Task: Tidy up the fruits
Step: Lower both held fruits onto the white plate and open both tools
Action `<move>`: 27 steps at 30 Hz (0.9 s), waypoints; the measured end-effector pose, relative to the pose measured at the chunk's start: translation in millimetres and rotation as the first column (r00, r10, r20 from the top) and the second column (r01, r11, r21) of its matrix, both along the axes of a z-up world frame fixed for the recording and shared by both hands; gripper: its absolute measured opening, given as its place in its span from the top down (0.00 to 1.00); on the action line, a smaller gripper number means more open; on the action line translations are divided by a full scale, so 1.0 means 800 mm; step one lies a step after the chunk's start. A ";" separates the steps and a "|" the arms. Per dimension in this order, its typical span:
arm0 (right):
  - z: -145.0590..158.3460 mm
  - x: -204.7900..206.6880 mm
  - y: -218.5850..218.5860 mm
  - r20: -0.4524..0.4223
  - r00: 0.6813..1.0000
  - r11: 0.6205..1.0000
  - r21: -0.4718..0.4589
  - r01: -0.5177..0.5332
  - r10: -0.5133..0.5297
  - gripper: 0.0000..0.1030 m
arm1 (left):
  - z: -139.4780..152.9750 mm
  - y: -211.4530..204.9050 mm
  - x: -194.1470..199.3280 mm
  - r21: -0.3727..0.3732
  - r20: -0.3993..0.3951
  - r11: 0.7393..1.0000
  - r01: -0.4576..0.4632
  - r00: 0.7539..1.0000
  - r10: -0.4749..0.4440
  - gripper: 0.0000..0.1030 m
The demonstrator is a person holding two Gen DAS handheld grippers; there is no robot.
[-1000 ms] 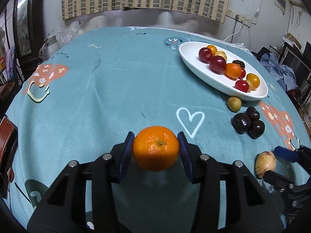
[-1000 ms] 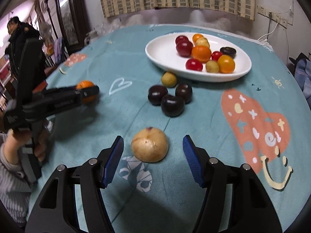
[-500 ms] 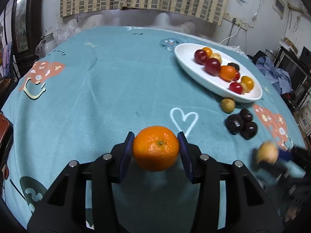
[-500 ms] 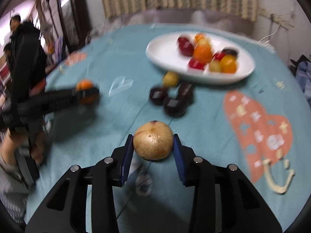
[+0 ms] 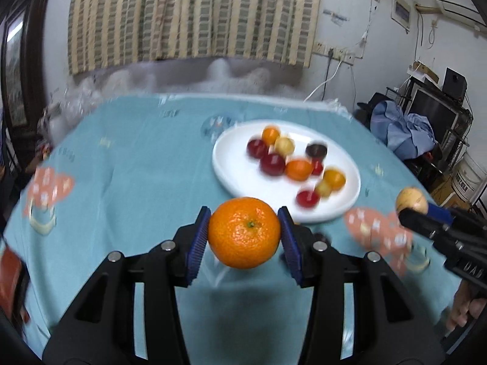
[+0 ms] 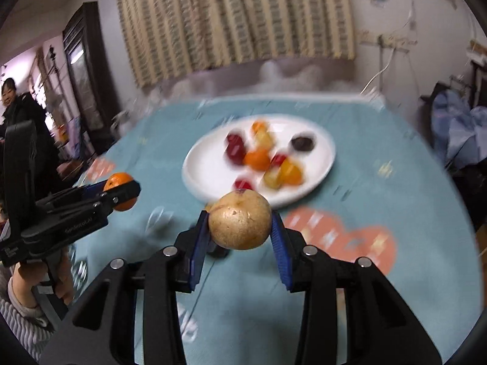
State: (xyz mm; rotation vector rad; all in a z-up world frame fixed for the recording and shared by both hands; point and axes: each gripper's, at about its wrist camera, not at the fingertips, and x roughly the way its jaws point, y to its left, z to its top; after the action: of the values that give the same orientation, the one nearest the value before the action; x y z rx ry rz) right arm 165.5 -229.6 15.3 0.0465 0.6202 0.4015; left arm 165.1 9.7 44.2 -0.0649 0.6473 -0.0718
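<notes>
My left gripper (image 5: 243, 234) is shut on an orange mandarin (image 5: 244, 232) and holds it in the air, short of the white plate (image 5: 231, 176). My right gripper (image 6: 240, 225) is shut on a round tan fruit (image 6: 239, 219), also lifted above the table. The plate (image 6: 322, 164) holds several small red, orange, yellow and dark fruits. In the right wrist view the left gripper with the mandarin (image 6: 120, 191) is at the left. In the left wrist view the right gripper's tan fruit (image 5: 411, 200) is at the right.
The table has a teal cloth (image 5: 127, 182) with orange cartoon patches. Dark fruits on the cloth are mostly hidden behind the grippers. A person (image 6: 21, 115) stands at the far left. Cluttered shelves and blue clothes (image 5: 408, 130) lie beyond the table's right edge.
The right gripper closed on the tan fruit and lifted it off the cloth. Both grippers rose and moved toward the plate with their fruits.
</notes>
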 end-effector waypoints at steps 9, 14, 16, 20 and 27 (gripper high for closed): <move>-0.011 0.120 0.005 -0.067 0.996 0.993 0.095 0.063 -0.057 0.61 | -0.018 -0.033 0.098 -0.011 -0.023 1.000 -0.004 1.000 0.004 0.55; -0.049 0.157 0.024 -0.157 0.987 0.994 0.103 0.037 -0.020 0.38 | -0.055 -0.036 0.125 0.009 -0.087 1.000 0.007 0.996 -0.006 0.54; -0.049 0.156 0.019 -0.150 0.987 0.991 0.118 0.068 -0.050 0.35 | -0.059 -0.031 0.125 0.000 -0.089 1.000 0.009 0.996 -0.009 0.44; -0.023 0.137 0.008 -0.100 0.994 0.985 0.162 0.062 -0.046 0.35 | -0.042 -0.022 0.112 -0.009 -0.046 1.000 -0.012 0.999 0.012 0.37; 0.027 0.061 -0.001 -0.054 0.998 0.974 0.225 0.026 -0.014 0.32 | -0.027 -0.010 0.041 -0.014 -0.008 0.999 -0.045 0.999 0.045 0.24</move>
State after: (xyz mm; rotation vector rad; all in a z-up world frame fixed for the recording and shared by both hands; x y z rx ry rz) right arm 214.7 -230.7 37.1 0.2813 0.6229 0.4507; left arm 198.1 1.9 22.7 -0.0934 0.6526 -0.0330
